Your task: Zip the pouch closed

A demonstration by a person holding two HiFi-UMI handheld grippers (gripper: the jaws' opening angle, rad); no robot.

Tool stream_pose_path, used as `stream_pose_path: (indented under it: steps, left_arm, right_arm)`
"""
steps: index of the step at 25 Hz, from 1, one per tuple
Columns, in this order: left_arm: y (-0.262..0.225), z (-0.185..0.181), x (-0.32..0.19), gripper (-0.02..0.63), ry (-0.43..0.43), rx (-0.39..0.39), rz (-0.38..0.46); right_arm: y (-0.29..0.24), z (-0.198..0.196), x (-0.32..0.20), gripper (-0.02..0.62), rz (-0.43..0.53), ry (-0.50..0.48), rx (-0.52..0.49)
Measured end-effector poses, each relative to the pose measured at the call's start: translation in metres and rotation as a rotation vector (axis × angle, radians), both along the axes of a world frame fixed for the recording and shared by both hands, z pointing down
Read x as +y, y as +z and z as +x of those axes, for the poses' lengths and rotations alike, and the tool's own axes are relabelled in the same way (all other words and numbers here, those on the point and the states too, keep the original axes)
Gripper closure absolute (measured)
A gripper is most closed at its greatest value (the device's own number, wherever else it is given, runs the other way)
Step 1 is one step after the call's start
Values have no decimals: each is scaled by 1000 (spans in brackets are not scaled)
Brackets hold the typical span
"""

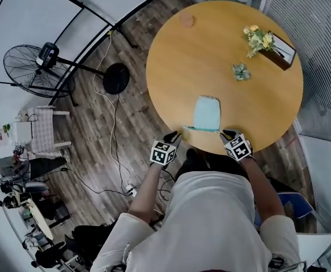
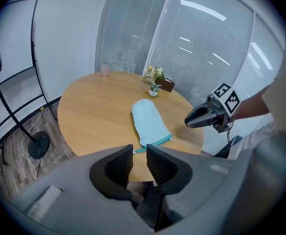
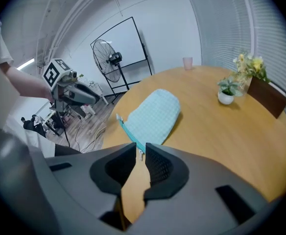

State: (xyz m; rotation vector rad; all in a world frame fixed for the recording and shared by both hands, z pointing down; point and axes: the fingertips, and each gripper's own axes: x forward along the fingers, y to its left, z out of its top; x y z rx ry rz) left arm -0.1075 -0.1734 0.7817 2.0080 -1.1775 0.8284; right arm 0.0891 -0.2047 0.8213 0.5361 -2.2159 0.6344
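On table (image 1: 199,55): pouch (image 1: 207,113) lengthwise away, zipper end (image 1: 201,129) toward person.

one pouch (image 1: 207,113), one pink cup (image 1: 186,20), one potted plant (image 1: 241,71) and one box of flowers (image 1: 270,45) are sitting on one bench (image 1: 177,67); left tongs (image 1: 173,137) and right tongs (image 1: 228,134) are making two; one fan (image 1: 38,67) is standing.

Round wooden table (image 1: 211,44), light top. Close to the near rim: pale blue pouch (image 1: 206,112) lying flat, teal zip (image 1: 201,129) along the end nearest the rim. At the far edge, well apart from the pouch: small pink cup (image 1: 186,20), upright. Toward the right side: small potted plant (image 1: 241,71); just beyond it, yellow flowers (image 1: 259,38) beside a dark box (image 1: 283,54).
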Motion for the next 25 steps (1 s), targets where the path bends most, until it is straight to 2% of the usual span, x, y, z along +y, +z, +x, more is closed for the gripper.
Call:
stream_pose_path:
  steps: [4,11,17,21,25]
  left_arm:
    - [-42,0,4,522,-11,13,97]
    - [-110,-13,28,522,-33,67,244]
    - [-161,-30,63,522,-14,104,325]
    - [-192,-39,92,522,21,101,357]
    - [-219,-43,122,523,53,129,387]
  right_arm:
    - [-45,3,-8,537,86,39,-35]
    - [-117,-7,10,537,223,105,-71]
    - [-171,-14,43,537,315,197,-88]
    - [-208,-16,73,538,369,263,-67]
    - [-242,-17,107,541,409,302,-49]
